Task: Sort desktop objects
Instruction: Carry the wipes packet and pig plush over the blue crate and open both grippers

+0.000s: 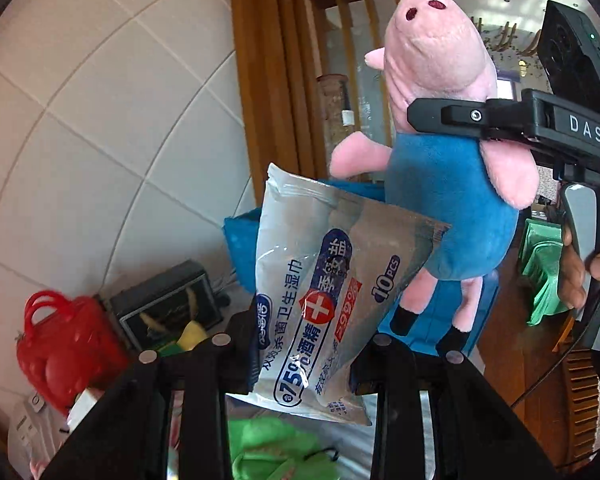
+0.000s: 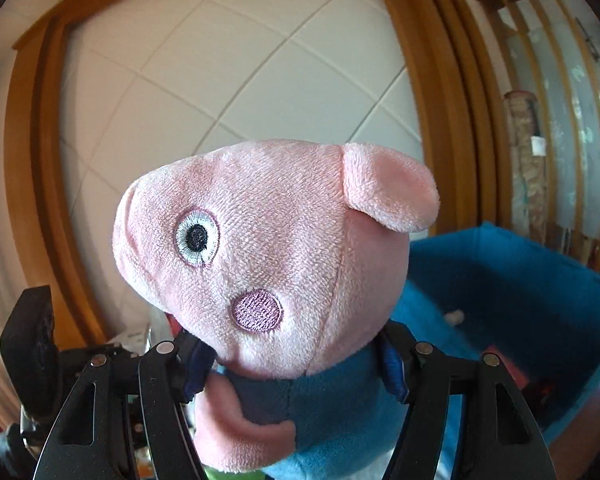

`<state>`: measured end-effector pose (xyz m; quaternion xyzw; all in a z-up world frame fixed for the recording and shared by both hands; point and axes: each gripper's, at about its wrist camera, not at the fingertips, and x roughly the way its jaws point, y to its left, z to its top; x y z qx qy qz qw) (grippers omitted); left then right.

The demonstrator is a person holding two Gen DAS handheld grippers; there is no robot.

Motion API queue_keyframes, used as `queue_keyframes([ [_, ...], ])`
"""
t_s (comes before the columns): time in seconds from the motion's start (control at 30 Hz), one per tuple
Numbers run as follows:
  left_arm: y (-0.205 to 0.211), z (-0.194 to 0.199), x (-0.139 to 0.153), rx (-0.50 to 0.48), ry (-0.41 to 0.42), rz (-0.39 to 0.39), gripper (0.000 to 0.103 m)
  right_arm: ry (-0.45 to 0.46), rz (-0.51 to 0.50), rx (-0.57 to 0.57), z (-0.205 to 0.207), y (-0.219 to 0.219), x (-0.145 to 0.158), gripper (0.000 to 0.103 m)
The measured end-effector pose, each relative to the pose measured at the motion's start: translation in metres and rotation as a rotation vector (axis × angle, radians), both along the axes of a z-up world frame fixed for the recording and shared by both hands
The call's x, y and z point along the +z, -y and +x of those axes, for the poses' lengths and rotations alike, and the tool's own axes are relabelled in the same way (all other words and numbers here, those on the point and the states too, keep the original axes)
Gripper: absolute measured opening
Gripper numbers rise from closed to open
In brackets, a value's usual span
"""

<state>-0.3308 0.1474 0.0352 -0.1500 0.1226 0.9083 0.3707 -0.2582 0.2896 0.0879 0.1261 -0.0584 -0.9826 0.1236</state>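
A white and blue pack of wet wipes (image 1: 320, 300) stands tilted between the fingers of my left gripper (image 1: 306, 360), which is shut on its lower part. A plush pig (image 1: 452, 208) with a pink head and blue body hangs in the air to the right of the pack. My right gripper (image 1: 460, 120) reaches in from the right and clamps the pig at the neck. In the right wrist view the pig (image 2: 284, 248) fills the middle, and the right gripper (image 2: 296, 364) is shut on its blue body just under the head.
A blue fabric bin (image 2: 520, 280) stands open at the right, also behind the pack (image 1: 240, 248). Low on the left are a red toy handbag (image 1: 60, 344) and a black box (image 1: 168, 308). Green cloth (image 1: 540, 268) lies at right. A tiled wall and wooden frame stand behind.
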Motion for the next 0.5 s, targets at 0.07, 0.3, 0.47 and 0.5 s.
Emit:
queue_keyframes([
  [0.07, -0.043, -0.002, 0.013, -0.028, -0.017, 0.019, 0.031, -0.038, 0.008, -0.051, 0.001, -0.043, 0.021, 0.069],
  [0.3, -0.172, -0.026, 0.025, -0.067, 0.032, 0.039, 0.031, -0.007, -0.015, -0.157, -0.035, -0.178, 0.047, 0.070],
  [0.47, -0.227, -0.042, 0.016, -0.055, 0.083, -0.032, 0.034, 0.090, -0.053, -0.226, -0.067, -0.238, 0.017, 0.071],
  [0.5, -0.234, -0.045, 0.014, -0.056, 0.082, -0.045, 0.036, 0.106, -0.060, -0.242, -0.062, -0.247, 0.014, 0.076],
])
